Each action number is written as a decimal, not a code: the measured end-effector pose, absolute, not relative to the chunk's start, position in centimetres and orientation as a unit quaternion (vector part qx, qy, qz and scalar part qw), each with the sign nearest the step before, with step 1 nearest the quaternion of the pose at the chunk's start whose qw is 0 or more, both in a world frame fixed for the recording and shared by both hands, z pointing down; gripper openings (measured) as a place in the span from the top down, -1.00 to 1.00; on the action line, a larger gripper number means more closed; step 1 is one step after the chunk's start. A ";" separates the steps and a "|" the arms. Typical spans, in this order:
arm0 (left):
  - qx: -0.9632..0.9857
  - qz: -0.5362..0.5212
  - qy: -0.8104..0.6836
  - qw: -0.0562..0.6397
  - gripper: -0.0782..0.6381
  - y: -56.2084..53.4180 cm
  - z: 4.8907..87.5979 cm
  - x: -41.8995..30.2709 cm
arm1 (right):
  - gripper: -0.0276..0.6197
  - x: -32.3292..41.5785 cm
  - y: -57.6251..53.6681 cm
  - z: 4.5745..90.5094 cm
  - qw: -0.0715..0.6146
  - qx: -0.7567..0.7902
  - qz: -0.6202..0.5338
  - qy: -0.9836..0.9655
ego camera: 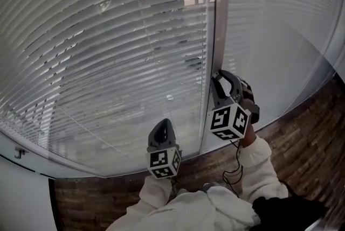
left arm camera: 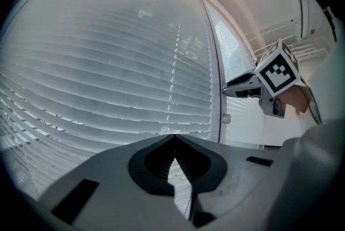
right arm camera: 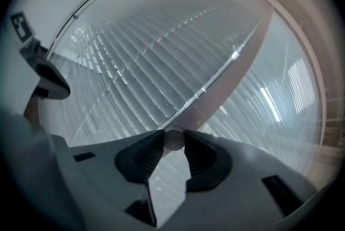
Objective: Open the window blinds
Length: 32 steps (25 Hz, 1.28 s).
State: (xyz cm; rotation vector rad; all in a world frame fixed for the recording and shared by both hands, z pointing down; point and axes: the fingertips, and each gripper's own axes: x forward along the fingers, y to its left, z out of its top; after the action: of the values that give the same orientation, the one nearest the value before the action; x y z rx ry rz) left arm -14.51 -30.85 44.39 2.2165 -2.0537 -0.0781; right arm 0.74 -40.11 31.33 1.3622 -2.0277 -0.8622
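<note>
- Head view: the blinds [ego camera: 108, 52] cover the window from 9 through 12 to 3 o'clock, and the outdoors shows between the slats of the left panel. The left tongs [ego camera: 164, 123] sit at 6 o'clock and point at the slats. The right tongs [ego camera: 219, 76], at 4 o'clock, reach the frame post [ego camera: 218, 20].
- Left gripper view: the tips meet with nothing between them, and the blinds are straight ahead.
- Right gripper view: both pads press on a small round knob [right arm camera: 173, 139] at 6 o'clock, in front of the post.

Three views, one window.
My head camera looks steeply down over left claw [ego camera: 163, 122] and right claw [ego camera: 218, 75]; each claw camera faces the blinds [left arm camera: 108, 63] level, close, sighting the other claw; the right's also frames a white knob [right arm camera: 173, 139].
</note>
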 end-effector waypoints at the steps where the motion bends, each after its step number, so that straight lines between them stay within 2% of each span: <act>1: 0.731 -0.026 -0.680 0.059 0.78 -30.8 44.2 -14.6 | 0.52 0.7 -40.1 31.3 0.284 0.499 -0.339 -0.745; 9: 0.722 -0.025 -0.689 0.060 0.78 -31.0 44.2 -14.6 | 0.52 0.9 -40.2 31.6 0.371 0.430 -0.492 -0.659; 23: 0.709 -0.019 -0.702 0.057 0.78 -30.8 44.3 -14.2 | 0.52 0.8 -40.1 32.3 0.434 0.331 -0.638 -0.543; 28: 0.707 -0.015 -0.705 0.055 0.78 -30.6 44.3 -14.1 | 0.52 0.8 -40.0 32.1 0.407 0.334 -0.633 -0.567; 32: 0.705 -0.015 -0.706 0.060 0.78 -30.5 44.4 -14.2 | 0.51 1.3 -40.0 31.5 0.320 0.436 -0.498 -0.678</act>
State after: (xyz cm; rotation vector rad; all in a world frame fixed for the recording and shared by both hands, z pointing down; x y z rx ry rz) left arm -14.19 -30.48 44.36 2.1359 -2.1377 -0.0446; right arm 1.30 -40.04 31.50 1.1472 -1.7825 -1.3085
